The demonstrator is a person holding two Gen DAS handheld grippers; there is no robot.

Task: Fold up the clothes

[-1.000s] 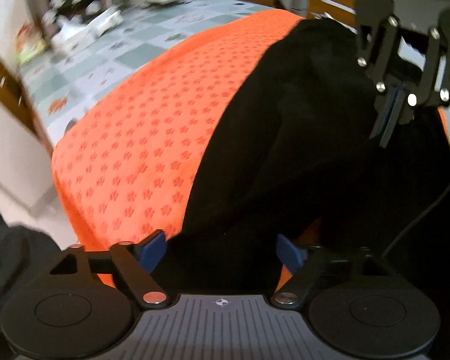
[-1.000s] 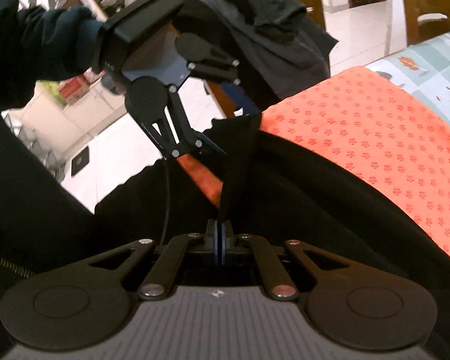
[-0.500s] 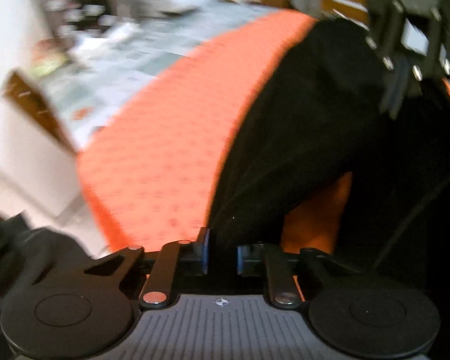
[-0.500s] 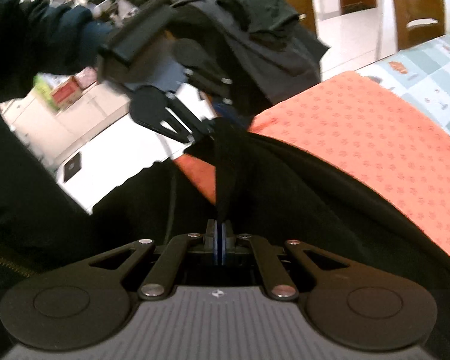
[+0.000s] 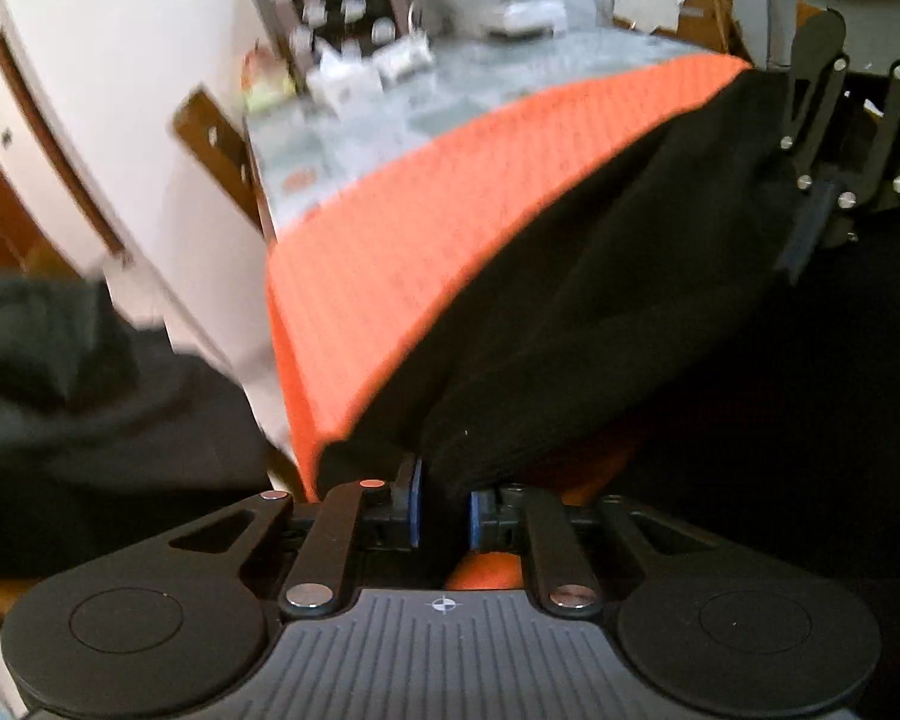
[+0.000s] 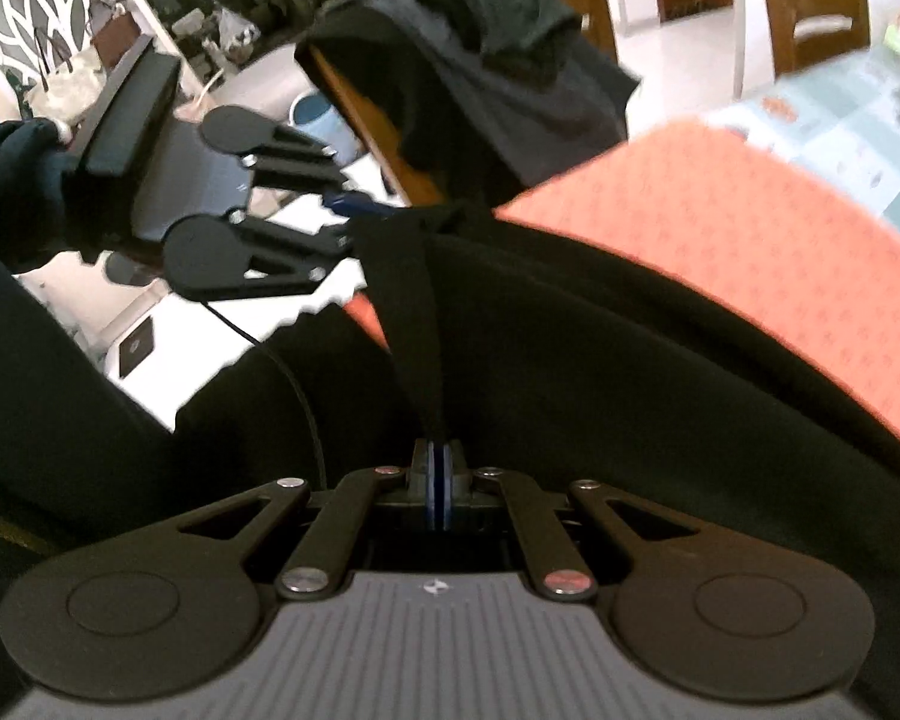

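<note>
Grasp step done, lift pending: left tongs pinched a thick bunch of the black garment at frame bottom, right tongs pressed tight on its edge; garment lay across the orange mat; next move likely needs an even, taut lift.

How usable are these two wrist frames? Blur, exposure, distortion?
Left wrist: motion blur smears the orange cloth pattern and far shelf; black garment is near-featureless dark; left gripper stays sharp. Right wrist: right gripper sharp, background mildly blurred, bright floor washed out. Both show fisheye bending.
</note>
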